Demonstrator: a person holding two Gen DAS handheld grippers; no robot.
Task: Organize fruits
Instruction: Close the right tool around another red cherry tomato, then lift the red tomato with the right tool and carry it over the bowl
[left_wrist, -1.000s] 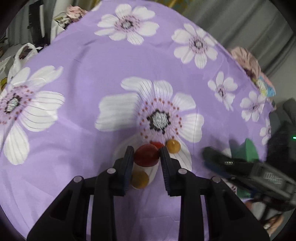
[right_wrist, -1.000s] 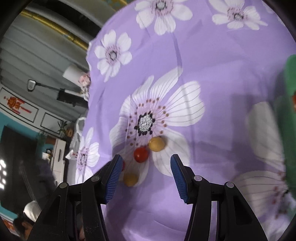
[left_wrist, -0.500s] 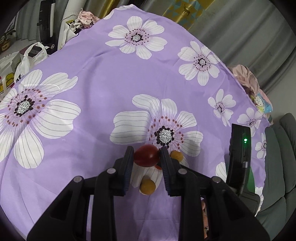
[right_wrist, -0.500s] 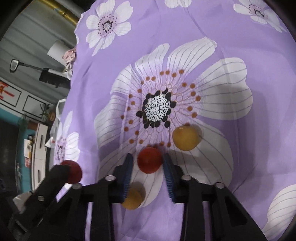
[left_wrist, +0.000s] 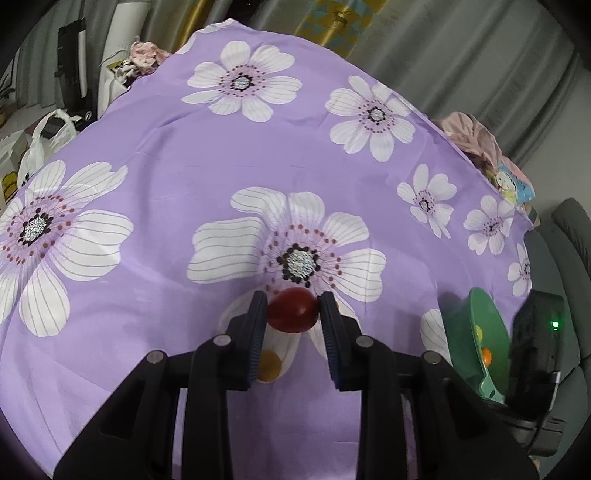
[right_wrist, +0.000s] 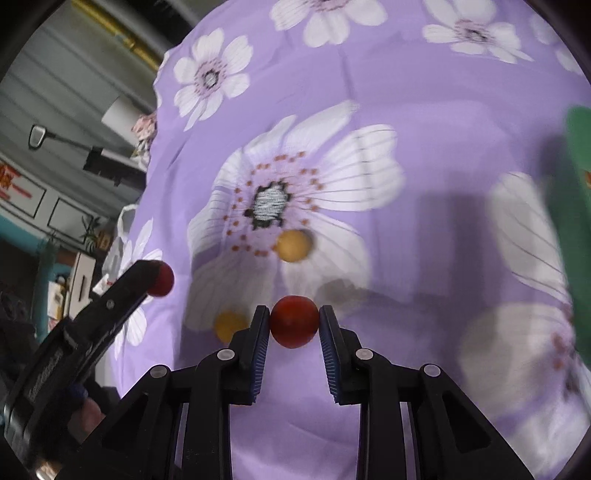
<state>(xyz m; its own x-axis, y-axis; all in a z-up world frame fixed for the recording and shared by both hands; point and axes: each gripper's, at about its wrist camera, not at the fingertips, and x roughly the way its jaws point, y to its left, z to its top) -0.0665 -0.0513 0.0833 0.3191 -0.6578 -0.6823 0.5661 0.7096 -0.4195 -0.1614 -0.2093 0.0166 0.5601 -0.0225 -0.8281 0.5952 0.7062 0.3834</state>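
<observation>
We hold two red fruits, one pinched in each gripper. Our left gripper (left_wrist: 293, 314) is clamped on a dark red fruit (left_wrist: 293, 309) above the purple flowered surface (left_wrist: 221, 155); only its view shows the inside of the green bowl (left_wrist: 484, 332) off to its right, with small fruits in it. Our right gripper (right_wrist: 294, 328) squeezes a second red fruit (right_wrist: 294, 326); only its view shows both loose yellow fruits, one ahead (right_wrist: 293, 245) and one just left (right_wrist: 229, 325) of it.

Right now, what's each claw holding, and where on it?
Left claw pinches a dark red fruit across its sides. Right claw pinches another red fruit the same way.
</observation>
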